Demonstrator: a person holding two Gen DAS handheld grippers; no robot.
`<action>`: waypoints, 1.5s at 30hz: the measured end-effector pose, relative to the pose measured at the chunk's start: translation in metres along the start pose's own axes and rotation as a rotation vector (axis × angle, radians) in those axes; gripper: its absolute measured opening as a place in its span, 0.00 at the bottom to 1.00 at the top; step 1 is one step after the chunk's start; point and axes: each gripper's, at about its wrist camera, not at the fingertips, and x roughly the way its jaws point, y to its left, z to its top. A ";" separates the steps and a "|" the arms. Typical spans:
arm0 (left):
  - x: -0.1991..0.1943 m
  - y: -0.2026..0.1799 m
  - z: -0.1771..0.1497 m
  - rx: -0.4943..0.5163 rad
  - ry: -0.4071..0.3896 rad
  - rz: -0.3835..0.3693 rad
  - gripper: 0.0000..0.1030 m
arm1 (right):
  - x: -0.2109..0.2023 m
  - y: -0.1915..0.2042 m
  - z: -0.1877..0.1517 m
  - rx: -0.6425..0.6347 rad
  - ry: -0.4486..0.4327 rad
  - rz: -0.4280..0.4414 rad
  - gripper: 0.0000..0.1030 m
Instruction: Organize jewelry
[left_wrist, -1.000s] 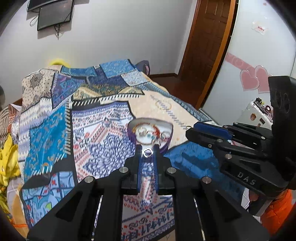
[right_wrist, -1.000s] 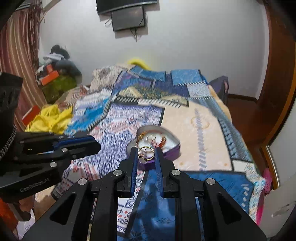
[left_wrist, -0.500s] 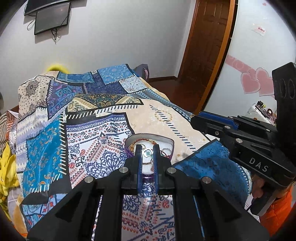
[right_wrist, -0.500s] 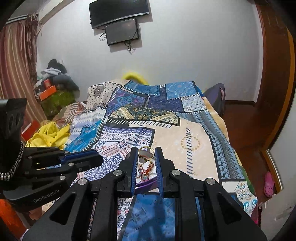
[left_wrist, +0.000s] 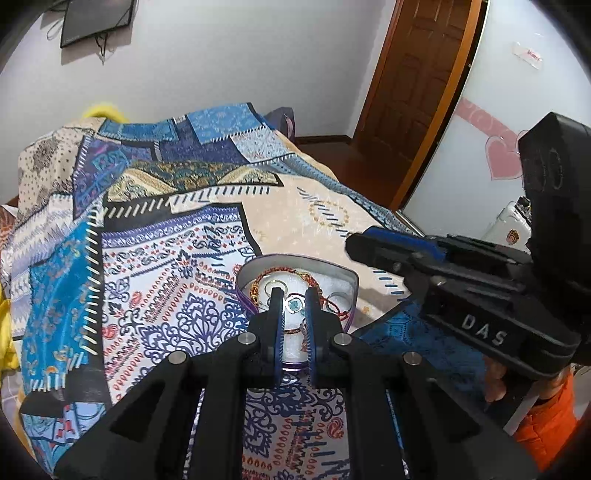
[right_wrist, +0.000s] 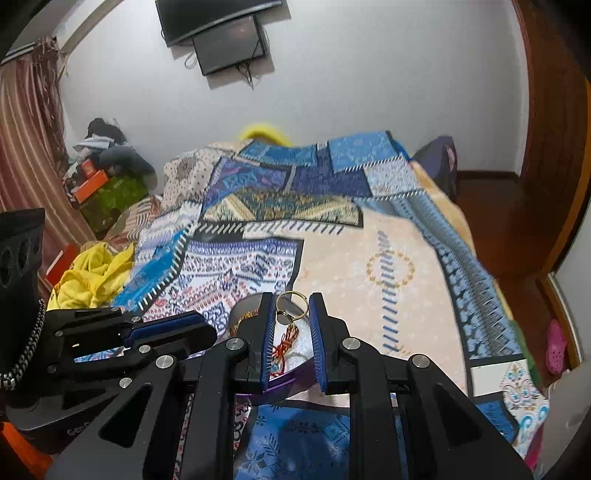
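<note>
The right gripper (right_wrist: 291, 310) is clamped on a thin gold ring (right_wrist: 291, 307), pinched by its edges so it cannot slip. The left gripper (left_wrist: 294, 303) pinches a silver ring with a pale blue stone (left_wrist: 294, 305). Both hover over the heart-shaped purple jewelry box (left_wrist: 334, 271), apparently for placing, on the patchwork-covered bed (left_wrist: 147, 258) beyond.

Both grippers now sit closer over the heart-shaped box (left_wrist: 334, 275), which has slid down under their tips. The left gripper (left_wrist: 294, 301) hangs above the box's white lining. From the right gripper (right_wrist: 291, 308), the box shows at 6 o'clock of the gold ring (right_wrist: 291, 306).
</note>
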 end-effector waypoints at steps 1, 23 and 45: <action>0.002 0.001 0.000 -0.002 0.005 -0.004 0.09 | 0.002 -0.001 -0.001 0.000 0.008 0.003 0.16; -0.009 0.005 -0.005 -0.031 0.033 -0.004 0.12 | 0.010 0.005 -0.002 -0.029 0.089 0.010 0.22; -0.245 -0.061 -0.001 0.061 -0.499 0.133 0.22 | -0.201 0.081 0.013 -0.139 -0.446 -0.018 0.22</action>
